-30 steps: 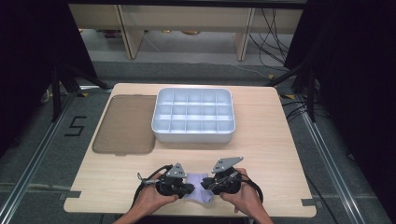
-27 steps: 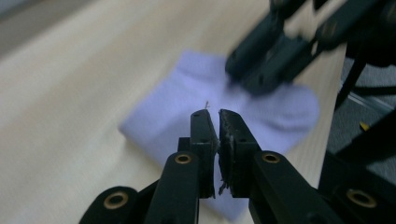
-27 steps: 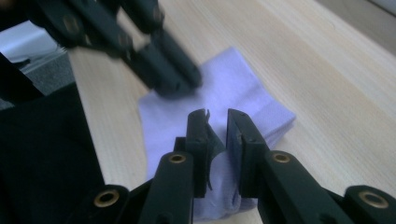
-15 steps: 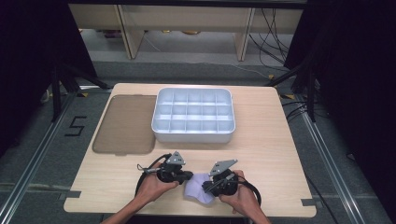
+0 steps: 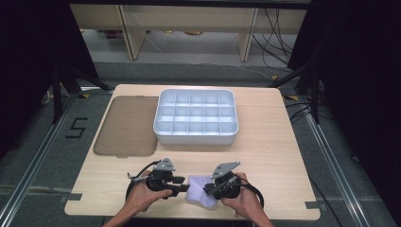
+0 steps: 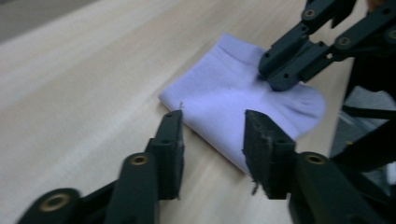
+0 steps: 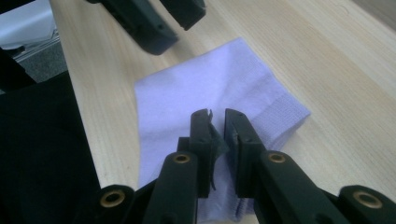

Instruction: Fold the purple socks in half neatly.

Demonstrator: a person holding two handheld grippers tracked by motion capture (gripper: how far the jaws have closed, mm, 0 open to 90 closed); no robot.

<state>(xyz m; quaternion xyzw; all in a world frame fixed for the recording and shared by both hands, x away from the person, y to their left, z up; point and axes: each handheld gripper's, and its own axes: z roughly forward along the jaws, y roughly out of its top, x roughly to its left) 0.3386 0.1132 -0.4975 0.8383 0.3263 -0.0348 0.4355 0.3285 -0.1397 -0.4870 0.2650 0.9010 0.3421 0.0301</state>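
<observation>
A folded lilac cloth point(image 5: 197, 193) lies flat on the wooden table near its front edge. My left gripper point(image 5: 182, 185) sits just left of it, pointing at its edge. Its jaws have just been opening and stand open with nothing between them. In the left gripper view the cloth point(image 6: 224, 93) lies just past my left gripper point(image 6: 212, 122), and the right gripper point(image 6: 280, 70) presses on its far part. My right gripper point(image 5: 211, 189) comes in from the cloth's right. In the right gripper view my right gripper point(image 7: 216, 115) is nearly closed, pinching a fold of the cloth point(image 7: 210, 84).
A white tray point(image 5: 194, 138) with several small compartments stands mid-table. A flat brown lid point(image 5: 125, 125) lies to its left. The table's front edge runs close under both hands. The left gripper's jaws point(image 7: 163, 21) show at the top of the right gripper view.
My left gripper has let go of the cloth, drawn back to the left and opened. The right gripper has stayed shut on the cloth, which now lies flat.
</observation>
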